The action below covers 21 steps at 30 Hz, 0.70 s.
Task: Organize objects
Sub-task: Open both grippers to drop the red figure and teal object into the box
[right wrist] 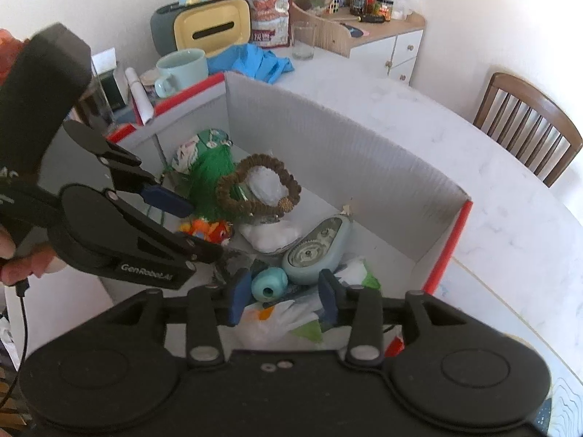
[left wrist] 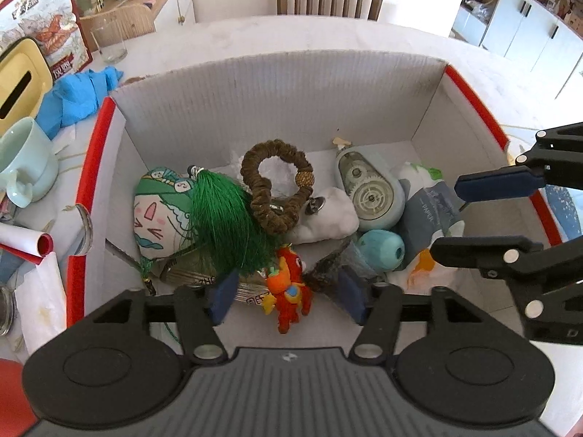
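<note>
Here both grippers hang over an open cardboard box (left wrist: 277,83) with red rims, standing on a white table (left wrist: 291,32). The left gripper (left wrist: 288,300) has its fingers spread wide with nothing between them, just above a small red and orange plush toy (left wrist: 289,291). The right gripper (right wrist: 282,300) is likewise spread wide and empty, over a teal sharpener-like object (right wrist: 269,284) and a crumpled white bag (right wrist: 277,322); what lies under the bag is hard to make out. Inside the box a green tassel (left wrist: 226,215) lies against a cartoon-face pouch (left wrist: 160,215), a brown bead bracelet (left wrist: 277,185) rests beside it, and a pale blue correction-tape dispenser (left wrist: 370,187) lies nearer the right wall.
</note>
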{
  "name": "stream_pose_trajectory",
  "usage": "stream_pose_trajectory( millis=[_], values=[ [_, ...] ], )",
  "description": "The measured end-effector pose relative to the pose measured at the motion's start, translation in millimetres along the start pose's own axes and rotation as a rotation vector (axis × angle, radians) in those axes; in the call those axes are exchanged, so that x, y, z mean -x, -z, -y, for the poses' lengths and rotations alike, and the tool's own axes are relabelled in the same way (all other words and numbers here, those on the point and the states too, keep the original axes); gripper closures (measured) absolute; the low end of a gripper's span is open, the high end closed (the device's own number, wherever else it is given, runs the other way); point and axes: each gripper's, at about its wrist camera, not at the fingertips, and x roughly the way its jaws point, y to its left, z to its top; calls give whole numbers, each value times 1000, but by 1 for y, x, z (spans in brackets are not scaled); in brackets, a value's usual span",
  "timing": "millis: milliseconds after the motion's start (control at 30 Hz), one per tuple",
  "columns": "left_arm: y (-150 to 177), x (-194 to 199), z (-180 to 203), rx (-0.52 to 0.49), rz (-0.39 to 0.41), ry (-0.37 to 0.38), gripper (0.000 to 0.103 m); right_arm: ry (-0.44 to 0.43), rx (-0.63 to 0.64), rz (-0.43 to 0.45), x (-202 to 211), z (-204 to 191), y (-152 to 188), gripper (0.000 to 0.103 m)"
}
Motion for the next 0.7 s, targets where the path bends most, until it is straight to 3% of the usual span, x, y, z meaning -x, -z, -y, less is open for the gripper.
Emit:
stream_pose_trajectory(
  millis=[267,467,700],
  values=[
    [6,21,3,18,45,-6,39,-17,-32,49,26,5,5,60],
    [10,49,13,26,125,-43,39,-19,-52,104,51,9,8,59],
    [7,83,25,35,231,-78,36,-32,-71,177,86,14,14,45]
  ],
)
